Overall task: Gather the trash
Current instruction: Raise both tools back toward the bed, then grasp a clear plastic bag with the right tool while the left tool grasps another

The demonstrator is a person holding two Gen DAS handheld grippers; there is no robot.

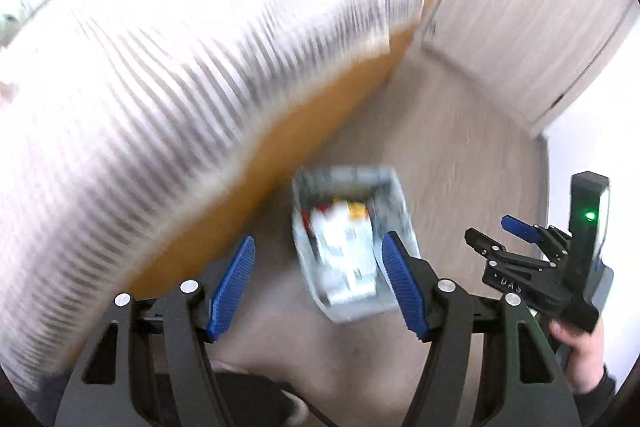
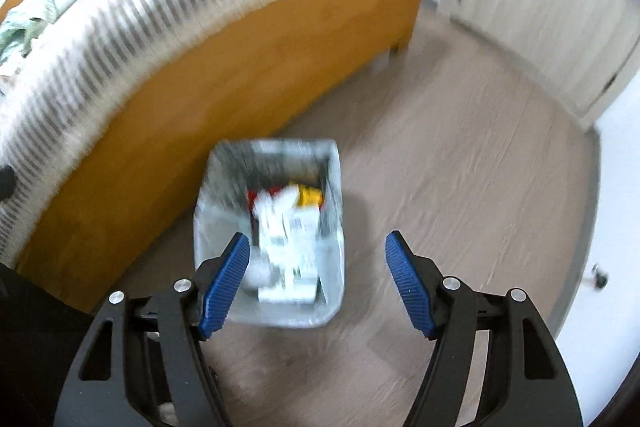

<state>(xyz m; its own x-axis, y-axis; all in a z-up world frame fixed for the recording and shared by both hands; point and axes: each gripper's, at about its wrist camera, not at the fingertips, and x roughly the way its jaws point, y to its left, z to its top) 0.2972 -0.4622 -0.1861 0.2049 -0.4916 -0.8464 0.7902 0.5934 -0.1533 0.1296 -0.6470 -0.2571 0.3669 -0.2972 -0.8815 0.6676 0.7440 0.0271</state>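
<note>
Left wrist view: the left gripper (image 1: 316,287) hangs with its blue pads spread wide and nothing between them. Below and just ahead, seen through the gap and nearer the right-hand pad, stands a small grey bin (image 1: 394,187) on the wood floor (image 1: 460,147), already holding trash (image 1: 348,255): pale cartons or wrappers, with something yellow and red at the far end. The bin's long axis runs away from the tongs, slightly skewed. To the left of the tongs rises the orange bed frame (image 1: 280,147) under a striped blanket (image 1: 140,87). Off to the right the right gripper (image 1: 496,233) shows in a hand (image 1: 580,351), its fingers parted and empty.

Right wrist view: the right gripper (image 2: 318,283) also stands wide open and holds nothing. The bin (image 2: 336,187) lies below, ahead and shifted toward the left pad, which overlaps its near left corner in the picture; the trash (image 2: 288,251) fills its middle. The bed frame (image 2: 240,75) is further left.

Both tongs look down onto the bin from above; neither seems clearly nearer. No loose trash is visible on the floor in this blurred view
</note>
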